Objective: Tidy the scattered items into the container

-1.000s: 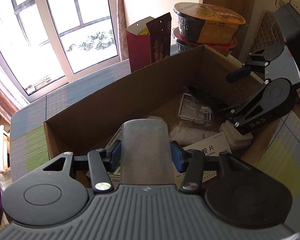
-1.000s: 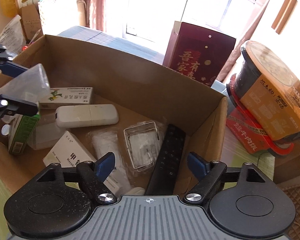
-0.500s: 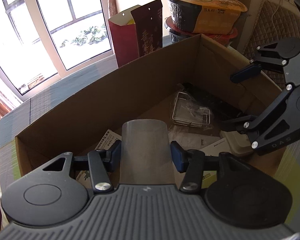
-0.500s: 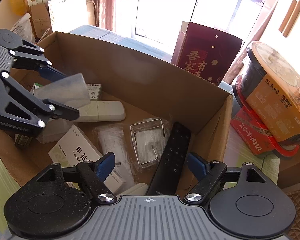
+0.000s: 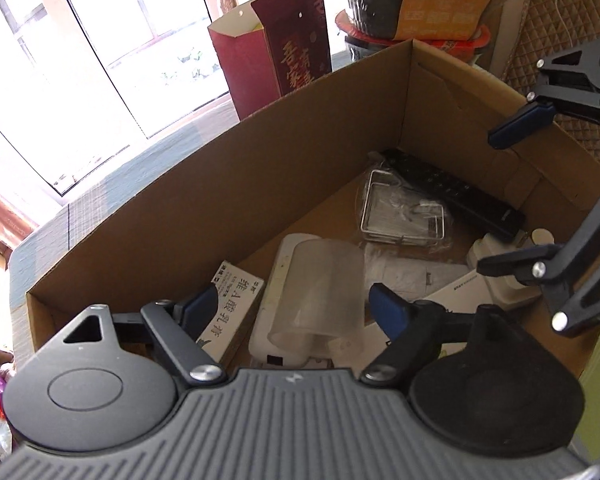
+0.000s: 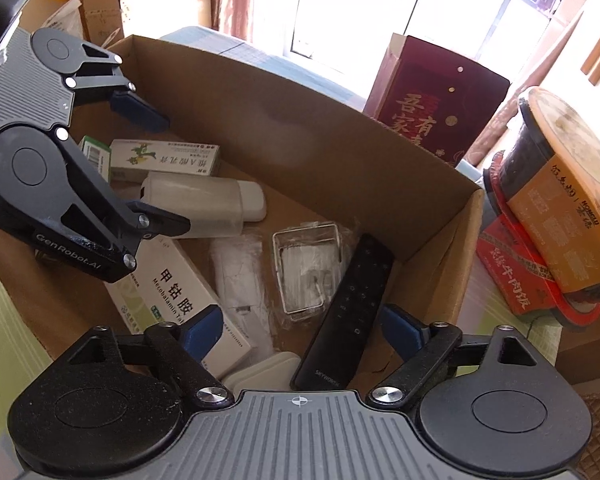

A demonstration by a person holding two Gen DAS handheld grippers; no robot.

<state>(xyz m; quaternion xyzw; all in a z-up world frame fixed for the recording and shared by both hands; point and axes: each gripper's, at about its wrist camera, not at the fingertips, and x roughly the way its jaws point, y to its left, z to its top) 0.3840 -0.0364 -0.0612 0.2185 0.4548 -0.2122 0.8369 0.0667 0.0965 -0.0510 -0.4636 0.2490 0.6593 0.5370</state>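
- Left wrist view: the left claw is seen released, its blue pads apart on either side of a translucent frosted plastic cup. The cup lies on its side inside the open brown cardboard box, across a white oblong device; whether a pad touches the cup cannot be told.
- Deeper in the box lie a black remote control and a bagged wire-frame holder. The right claw is cut off at the frame edge.
- Right wrist view: the right claw hangs released over the box, grasping nothing, presumably kept clear of the left claw's work.
- A white medicine carton is partly hidden by the claws; the table is hardly visible, so items outside the box cannot be judged.
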